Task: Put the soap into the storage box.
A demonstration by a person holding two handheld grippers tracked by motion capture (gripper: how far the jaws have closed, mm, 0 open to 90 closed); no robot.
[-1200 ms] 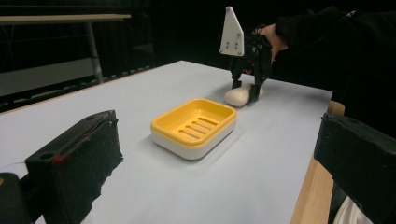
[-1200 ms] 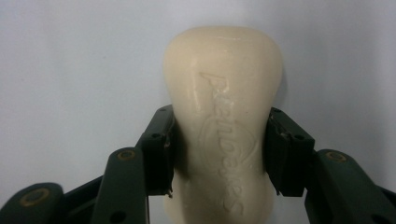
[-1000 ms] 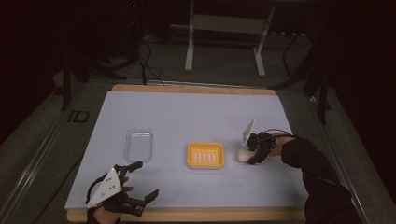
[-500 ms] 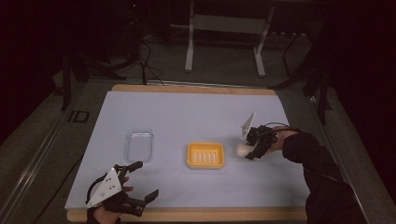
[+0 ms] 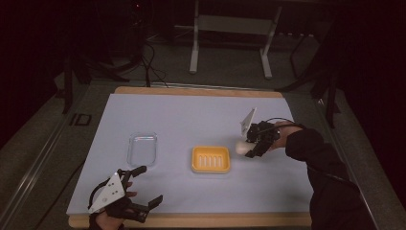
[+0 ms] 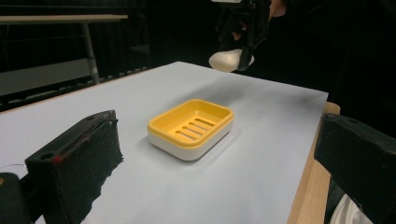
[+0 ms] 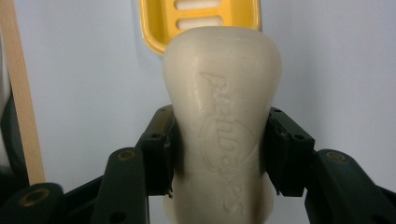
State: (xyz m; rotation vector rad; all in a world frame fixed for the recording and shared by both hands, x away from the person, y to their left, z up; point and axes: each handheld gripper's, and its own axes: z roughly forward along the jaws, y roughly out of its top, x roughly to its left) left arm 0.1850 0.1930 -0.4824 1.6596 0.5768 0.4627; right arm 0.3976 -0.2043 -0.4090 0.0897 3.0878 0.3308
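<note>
A cream bar of soap (image 7: pixel 223 116) with raised lettering is clamped at its waist by my right gripper (image 7: pixel 219 149), which is shut on it. In the high view that gripper (image 5: pixel 249 147) holds the soap (image 5: pixel 241 147) in the air just right of the yellow soap dish (image 5: pixel 211 159). The slotted dish (image 6: pixel 191 127) lies ahead of my left gripper, with the soap (image 6: pixel 226 60) hanging beyond it. My left gripper (image 5: pixel 146 186) rests open at the table's near left edge, nothing between its black pads (image 6: pixel 77 163).
A clear plastic lid or tray (image 5: pixel 142 148) lies left of the dish on the pale sheet (image 5: pixel 191 115) covering the wooden table. A metal stand and cables are behind the far edge. The person's dark sleeve (image 5: pixel 325 172) crosses the right side.
My right gripper has lifted the soap off the table and carried it slightly toward the dish. The left gripper has stayed put.
</note>
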